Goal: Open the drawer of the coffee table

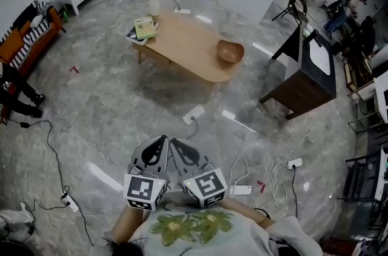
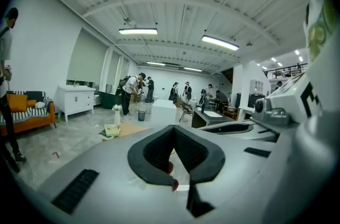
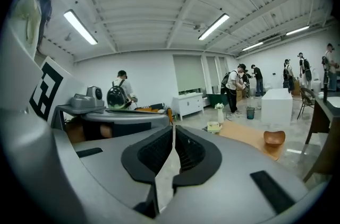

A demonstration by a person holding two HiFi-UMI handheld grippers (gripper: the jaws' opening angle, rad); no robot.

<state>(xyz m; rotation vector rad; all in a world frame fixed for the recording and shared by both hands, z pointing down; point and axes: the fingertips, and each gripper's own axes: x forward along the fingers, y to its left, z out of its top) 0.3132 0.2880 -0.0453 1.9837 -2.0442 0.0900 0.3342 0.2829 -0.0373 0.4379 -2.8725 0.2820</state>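
Approach step: your left gripper (image 1: pixel 162 139) and right gripper (image 1: pixel 175 141), both closed on nothing, sit well short of the coffee table (image 1: pixel 182 42); advance, locate its unseen drawer, then open the jaws.

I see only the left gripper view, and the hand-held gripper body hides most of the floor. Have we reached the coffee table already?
Observer: No. The head view shows the left hand-held gripper and the right hand-held gripper side by side close to the person, and the coffee table stands apart, farther ahead.
Operator: Does anything lie on the way?
Observer: Yes. A white power strip with its cable lies on the floor between you and the table.
Operator: Is the right hand-held gripper holding something?
Observer: No. The right gripper view shows its jaws together with nothing between them.
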